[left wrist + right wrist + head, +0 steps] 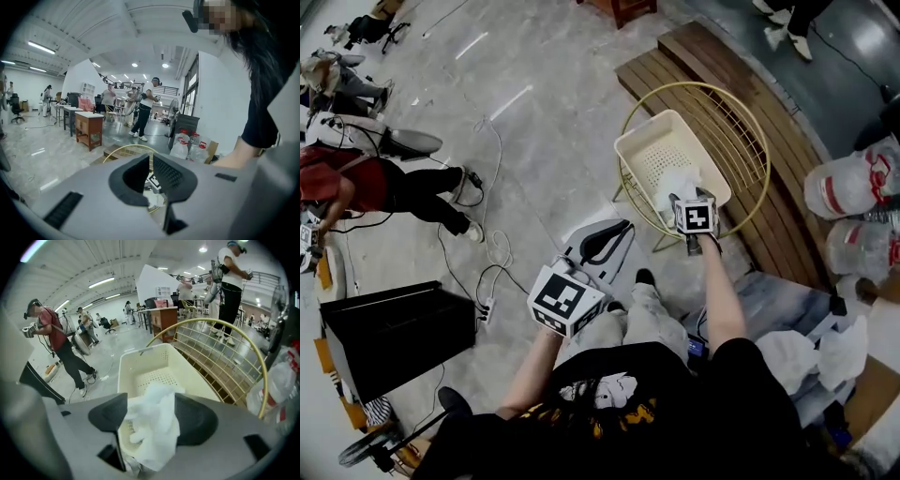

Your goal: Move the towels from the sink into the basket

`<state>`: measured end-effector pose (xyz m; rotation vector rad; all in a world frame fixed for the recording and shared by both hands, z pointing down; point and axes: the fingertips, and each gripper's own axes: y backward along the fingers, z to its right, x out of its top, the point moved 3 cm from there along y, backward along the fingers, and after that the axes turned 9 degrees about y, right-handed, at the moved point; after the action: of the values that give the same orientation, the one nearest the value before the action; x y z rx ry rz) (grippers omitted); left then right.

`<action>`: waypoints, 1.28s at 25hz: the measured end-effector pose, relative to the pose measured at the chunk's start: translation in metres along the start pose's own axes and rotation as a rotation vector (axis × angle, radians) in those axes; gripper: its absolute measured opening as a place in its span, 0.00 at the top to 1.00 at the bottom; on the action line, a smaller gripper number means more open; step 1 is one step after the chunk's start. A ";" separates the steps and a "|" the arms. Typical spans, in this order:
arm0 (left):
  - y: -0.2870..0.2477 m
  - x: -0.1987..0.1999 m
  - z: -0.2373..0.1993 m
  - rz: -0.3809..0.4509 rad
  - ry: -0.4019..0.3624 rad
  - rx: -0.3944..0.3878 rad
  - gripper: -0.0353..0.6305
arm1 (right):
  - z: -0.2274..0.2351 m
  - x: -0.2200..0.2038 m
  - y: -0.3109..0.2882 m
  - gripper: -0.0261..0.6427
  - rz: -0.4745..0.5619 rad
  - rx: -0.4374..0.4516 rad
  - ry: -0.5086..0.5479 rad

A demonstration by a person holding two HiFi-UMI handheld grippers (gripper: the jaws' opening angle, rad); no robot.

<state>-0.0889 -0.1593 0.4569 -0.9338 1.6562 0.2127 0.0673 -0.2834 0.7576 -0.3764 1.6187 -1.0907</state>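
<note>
A pale, glossy tiled floor (534, 141) carries almost everything. On it lie a slatted wooden platform (787, 234), a black box (394, 337) with a white power strip (485, 309) just beside it, and loose cables (492, 248). A round gold wire stand (748, 141) rests at the platform's edge, and the cream basket (661, 155) sits tilted in it. Two bagged water bottles (853, 183) stand just beyond the platform.

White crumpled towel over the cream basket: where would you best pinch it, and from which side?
Pinch the bunched upper fold of the white crumpled cloth towel, coming from above. It lies limp between the right gripper's open jaws over the cream perforated plastic basket, so that thick bunch likely gives the firmest hold.
</note>
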 end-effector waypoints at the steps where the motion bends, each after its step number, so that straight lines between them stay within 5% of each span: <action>1: 0.004 -0.001 0.001 0.003 0.002 0.002 0.90 | -0.002 0.003 0.008 0.50 0.022 -0.001 -0.015; 4: 0.017 0.000 0.006 0.020 -0.001 -0.008 0.90 | -0.010 0.013 0.040 0.51 0.115 0.003 -0.082; 8: 0.040 0.003 0.010 0.039 -0.017 -0.049 0.90 | -0.024 0.028 0.098 0.67 0.255 -0.029 -0.157; 19: 0.120 0.006 0.045 -0.001 -0.100 -0.220 0.90 | -0.112 0.038 0.305 0.75 0.600 -0.171 -0.180; 32: 0.155 -0.042 0.112 -0.108 -0.127 -0.525 0.90 | -0.165 -0.062 0.449 0.81 0.640 -0.485 -0.293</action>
<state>-0.1092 0.0290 0.4069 -1.3665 1.4509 0.6406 0.0700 0.0730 0.4321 -0.2815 1.5629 -0.1479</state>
